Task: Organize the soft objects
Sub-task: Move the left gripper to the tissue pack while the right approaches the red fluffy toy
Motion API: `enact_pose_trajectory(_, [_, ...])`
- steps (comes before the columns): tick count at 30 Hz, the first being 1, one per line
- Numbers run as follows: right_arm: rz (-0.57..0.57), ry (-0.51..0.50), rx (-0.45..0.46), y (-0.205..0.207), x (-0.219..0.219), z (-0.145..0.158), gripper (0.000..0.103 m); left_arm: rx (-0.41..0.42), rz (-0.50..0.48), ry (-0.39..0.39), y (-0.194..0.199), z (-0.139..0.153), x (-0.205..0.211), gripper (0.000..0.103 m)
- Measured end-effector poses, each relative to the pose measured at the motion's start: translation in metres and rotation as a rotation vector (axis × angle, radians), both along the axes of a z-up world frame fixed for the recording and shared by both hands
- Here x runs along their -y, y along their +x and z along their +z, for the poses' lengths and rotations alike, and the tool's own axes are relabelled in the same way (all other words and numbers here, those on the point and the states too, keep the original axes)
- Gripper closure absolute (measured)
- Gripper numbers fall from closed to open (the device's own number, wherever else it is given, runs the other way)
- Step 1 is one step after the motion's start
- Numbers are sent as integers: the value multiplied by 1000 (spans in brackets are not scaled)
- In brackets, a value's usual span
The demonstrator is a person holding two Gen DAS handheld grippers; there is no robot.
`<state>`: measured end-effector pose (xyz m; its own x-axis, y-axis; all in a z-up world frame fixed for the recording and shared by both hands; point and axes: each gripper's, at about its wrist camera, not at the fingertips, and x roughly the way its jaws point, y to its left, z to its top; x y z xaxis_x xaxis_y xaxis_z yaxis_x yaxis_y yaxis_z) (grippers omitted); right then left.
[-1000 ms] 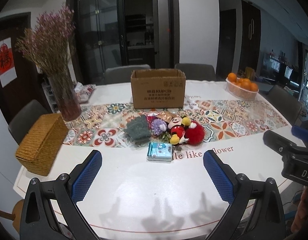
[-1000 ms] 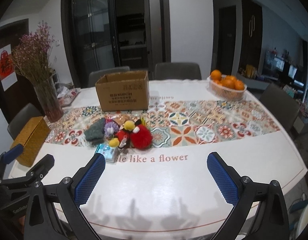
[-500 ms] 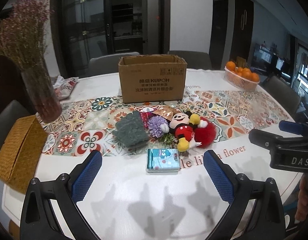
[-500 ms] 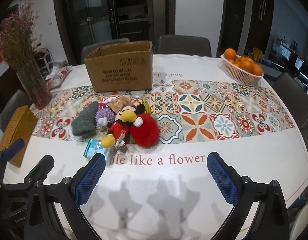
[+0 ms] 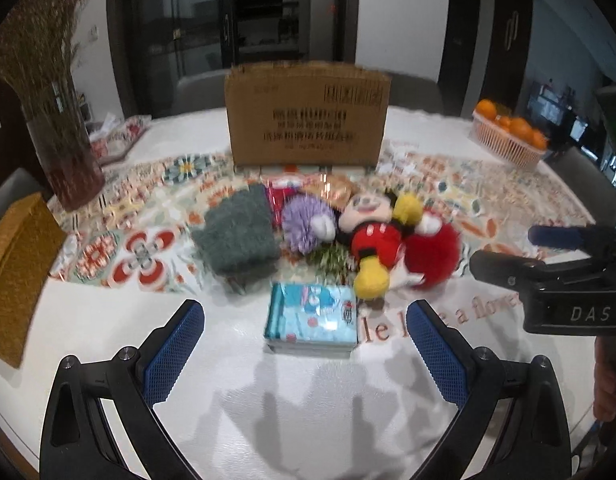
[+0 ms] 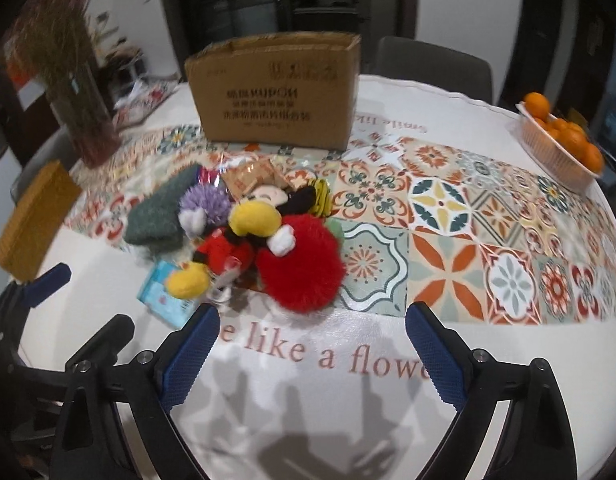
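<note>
Both grippers closer and lower than 1 second ago; soft pile looms larger. Left gripper (image 5: 305, 354) jaws wide, empty, aimed at blue tissue pack (image 5: 311, 319), nearest item in front of brown cardboard box (image 5: 308, 114). Right gripper (image 6: 310, 354) jaws closing, nothing between, lined up on red fluffy pompom (image 6: 301, 266) beside mouse plush (image 6: 243, 236). Box open-topped, likely the bin.

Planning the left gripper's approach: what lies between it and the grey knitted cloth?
In the left wrist view, only bare white table lies between the open left gripper and the grey knitted cloth; the blue tissue pack sits just beside that path.
</note>
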<state>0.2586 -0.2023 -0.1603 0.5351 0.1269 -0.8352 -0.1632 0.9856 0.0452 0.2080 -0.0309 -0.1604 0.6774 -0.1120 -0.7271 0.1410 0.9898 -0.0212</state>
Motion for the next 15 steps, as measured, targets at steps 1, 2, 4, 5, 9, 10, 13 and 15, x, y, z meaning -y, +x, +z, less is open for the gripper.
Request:
enact_pose_trajectory(1, [18, 4, -11, 3, 1, -7, 11, -16, 5, 5, 2, -6, 1, 0])
enact_pose_trajectory(2, [30, 6, -17, 6, 1, -12, 11, -33, 12, 12, 5, -13, 3, 0])
enact_pose_trajectory(4, [48, 10, -20, 10, 1, -20, 11, -47, 28, 28, 8, -23, 5, 0])
enact_pose_trajectory(5, [57, 18, -20, 12, 2, -24, 11, -52, 37, 33, 10, -27, 6, 0])
enact_pose_trajectory(9, [70, 38, -18, 24, 4, -38, 13, -71, 49, 42, 19, -41, 9, 0])
enact_pose_trajectory(10, [71, 36, -12, 27, 5, -40, 14, -74, 54, 48, 22, -45, 10, 0])
enact_pose_trajectory(13, [93, 46, 1, 36, 3, -47, 15, -89, 63, 50, 28, -55, 11, 0])
enact_pose_trajectory(15, [113, 46, 19, 40, 0, -50, 15, -96, 65, 46, 31, -59, 11, 1])
